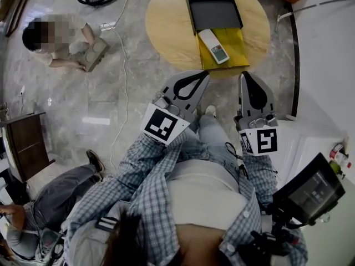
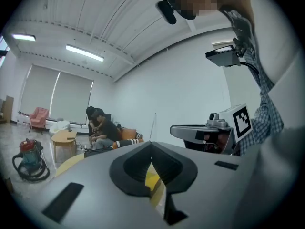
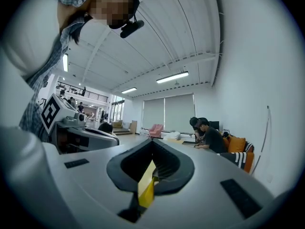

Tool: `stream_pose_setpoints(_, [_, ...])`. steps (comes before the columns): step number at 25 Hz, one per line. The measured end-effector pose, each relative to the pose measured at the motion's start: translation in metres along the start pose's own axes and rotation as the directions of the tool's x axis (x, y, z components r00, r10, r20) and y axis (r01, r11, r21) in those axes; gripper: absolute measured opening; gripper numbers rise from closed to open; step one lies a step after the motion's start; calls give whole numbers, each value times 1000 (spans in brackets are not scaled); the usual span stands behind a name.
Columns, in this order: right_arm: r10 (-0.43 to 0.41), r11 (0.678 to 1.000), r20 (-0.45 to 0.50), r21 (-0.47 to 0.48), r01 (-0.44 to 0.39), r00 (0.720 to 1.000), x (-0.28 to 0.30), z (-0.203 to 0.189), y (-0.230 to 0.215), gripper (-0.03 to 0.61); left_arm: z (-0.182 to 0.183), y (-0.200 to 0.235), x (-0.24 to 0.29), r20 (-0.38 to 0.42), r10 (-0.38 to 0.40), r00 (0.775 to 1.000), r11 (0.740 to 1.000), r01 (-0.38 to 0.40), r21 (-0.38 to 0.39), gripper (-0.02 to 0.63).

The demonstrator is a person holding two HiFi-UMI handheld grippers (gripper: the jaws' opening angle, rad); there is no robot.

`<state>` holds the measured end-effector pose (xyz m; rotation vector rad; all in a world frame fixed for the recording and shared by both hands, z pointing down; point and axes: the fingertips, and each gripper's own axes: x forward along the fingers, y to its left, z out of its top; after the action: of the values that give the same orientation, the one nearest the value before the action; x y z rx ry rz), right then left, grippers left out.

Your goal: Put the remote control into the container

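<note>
A white remote control (image 1: 214, 46) lies in the yellow tray (image 1: 234, 47) that sticks out of a black container (image 1: 213, 7) on the round wooden table (image 1: 166, 21). My left gripper (image 1: 201, 75) and right gripper (image 1: 246, 75) are both held in front of my body, short of the table's near edge and pointing toward it. Each has its jaws shut with nothing between them. In the left gripper view the closed jaws fill the lower half, and the right gripper (image 2: 224, 128) shows beside them. The right gripper view shows the left gripper (image 3: 71, 125) at its left.
A person (image 1: 55, 37) sits on the marble floor at the upper left, with a cable (image 1: 123, 76) running past. A dark cabinet (image 1: 25, 143) stands at the left and another person (image 1: 50, 204) crouches below it. A white surface (image 1: 327, 65) with a screen device (image 1: 310, 190) lies on the right.
</note>
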<state>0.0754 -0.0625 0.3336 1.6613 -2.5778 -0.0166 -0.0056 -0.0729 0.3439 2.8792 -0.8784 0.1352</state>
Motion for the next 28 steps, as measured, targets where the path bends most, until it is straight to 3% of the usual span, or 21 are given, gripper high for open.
stream_pose_setpoints(7, [1, 1000, 22, 24, -2, 1000, -2, -1, -32, 6, 10, 4, 29, 19, 37, 999, 999, -37, 10, 9])
stream_pose_setpoints(19, [57, 998, 77, 22, -59, 995, 12, 17, -48, 6, 23, 18, 40, 52, 105, 993, 994, -106, 13, 9])
stream_pose_setpoints(28, [81, 997, 81, 8, -82, 993, 10, 18, -49, 6, 27, 10, 45, 49, 96, 994, 994, -98, 47, 9])
